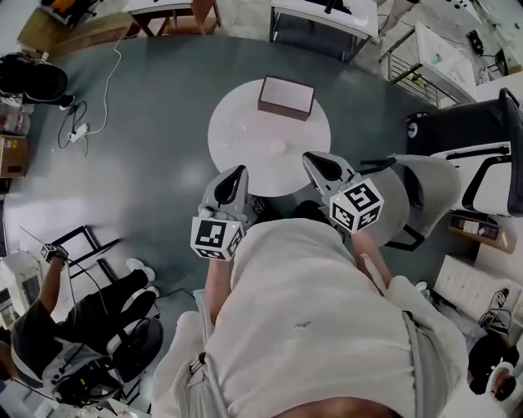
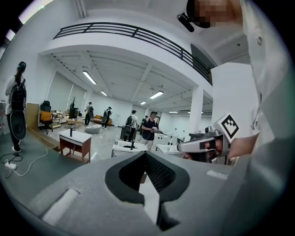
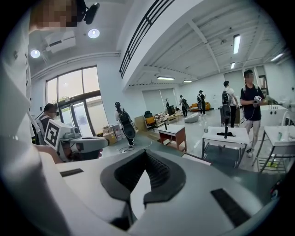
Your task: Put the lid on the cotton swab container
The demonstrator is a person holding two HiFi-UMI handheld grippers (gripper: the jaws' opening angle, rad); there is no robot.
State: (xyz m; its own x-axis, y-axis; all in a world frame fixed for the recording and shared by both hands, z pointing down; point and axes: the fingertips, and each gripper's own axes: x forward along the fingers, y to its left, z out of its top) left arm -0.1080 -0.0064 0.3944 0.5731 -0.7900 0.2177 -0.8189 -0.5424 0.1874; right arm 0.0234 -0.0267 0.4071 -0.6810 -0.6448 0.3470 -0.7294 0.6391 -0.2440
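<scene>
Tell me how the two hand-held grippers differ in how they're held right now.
The left hand-held gripper points almost straight toward the round table; the right hand-held gripper slants inward. The left one sits lower in the head view, nearer the person's chest, than the right. Both are shut and hold nothing.

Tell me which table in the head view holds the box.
The round white table at centre; the box sits at its far edge. The desks beyond are rectangular.
</scene>
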